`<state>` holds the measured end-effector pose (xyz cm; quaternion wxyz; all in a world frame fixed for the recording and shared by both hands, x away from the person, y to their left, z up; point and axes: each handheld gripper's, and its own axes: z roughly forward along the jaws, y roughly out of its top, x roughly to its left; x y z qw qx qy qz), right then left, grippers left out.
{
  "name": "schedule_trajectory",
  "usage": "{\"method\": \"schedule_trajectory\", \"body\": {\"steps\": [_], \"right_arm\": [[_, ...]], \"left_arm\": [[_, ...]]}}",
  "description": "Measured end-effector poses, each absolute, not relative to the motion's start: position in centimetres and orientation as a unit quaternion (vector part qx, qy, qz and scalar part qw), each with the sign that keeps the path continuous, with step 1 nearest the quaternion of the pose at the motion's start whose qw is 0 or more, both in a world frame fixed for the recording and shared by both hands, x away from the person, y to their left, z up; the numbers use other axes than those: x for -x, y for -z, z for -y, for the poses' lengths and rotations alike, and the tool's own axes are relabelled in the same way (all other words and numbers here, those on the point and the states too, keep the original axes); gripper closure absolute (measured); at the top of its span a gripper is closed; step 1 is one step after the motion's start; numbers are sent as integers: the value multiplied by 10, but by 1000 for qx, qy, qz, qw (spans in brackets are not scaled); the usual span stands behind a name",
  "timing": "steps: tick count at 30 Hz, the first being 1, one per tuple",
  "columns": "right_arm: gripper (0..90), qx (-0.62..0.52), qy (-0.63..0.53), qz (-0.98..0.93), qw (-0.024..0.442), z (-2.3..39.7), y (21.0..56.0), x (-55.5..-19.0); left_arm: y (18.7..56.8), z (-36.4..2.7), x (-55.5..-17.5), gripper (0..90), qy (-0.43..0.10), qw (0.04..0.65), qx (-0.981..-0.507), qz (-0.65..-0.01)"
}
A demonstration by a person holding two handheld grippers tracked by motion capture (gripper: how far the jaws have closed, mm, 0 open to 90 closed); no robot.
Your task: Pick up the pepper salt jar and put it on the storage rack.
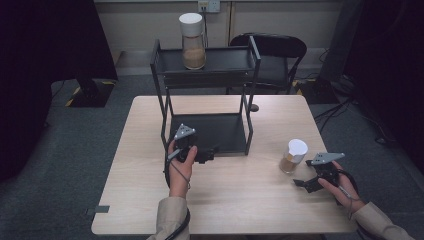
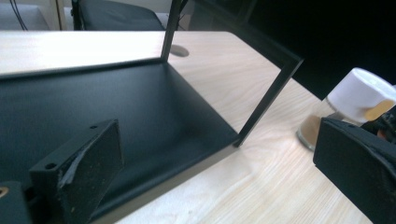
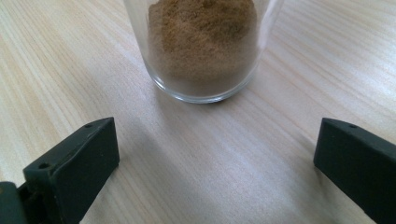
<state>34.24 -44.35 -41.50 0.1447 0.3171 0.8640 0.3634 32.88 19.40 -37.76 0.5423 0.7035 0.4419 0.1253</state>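
A glass jar with a white lid (image 1: 293, 155) holds brown powder and stands on the table at the right. My right gripper (image 1: 301, 184) is open just in front of it, jaws wide apart, with the jar (image 3: 203, 46) close ahead and nothing between them. A second, taller jar (image 1: 192, 41) of the same kind stands on the top shelf of a black two-level rack (image 1: 250, 52). My left gripper (image 1: 214, 152) is open at the front edge of the rack's lower shelf (image 2: 140, 112), empty. The right-hand jar (image 2: 348, 105) also shows at the right of the left gripper view.
The rack stands at the middle rear of a light wooden table (image 1: 235, 195). A black chair (image 1: 280, 50) sits behind the table. Dark stands and cables lie on the grey floor at both sides.
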Motion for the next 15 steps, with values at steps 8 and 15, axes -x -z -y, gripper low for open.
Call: {"method": "schedule_trajectory", "body": {"steps": [8, 15], "right_arm": [[0, -317, -363, -864, 145, 443, 415, -342], [0, -317, -363, -864, 145, 443, 415, -342]], "left_arm": [[400, -193, -320, 9, -117, 533, -706, -452], [411, -191, -315, 8, -117, 520, -714, -454]]}}
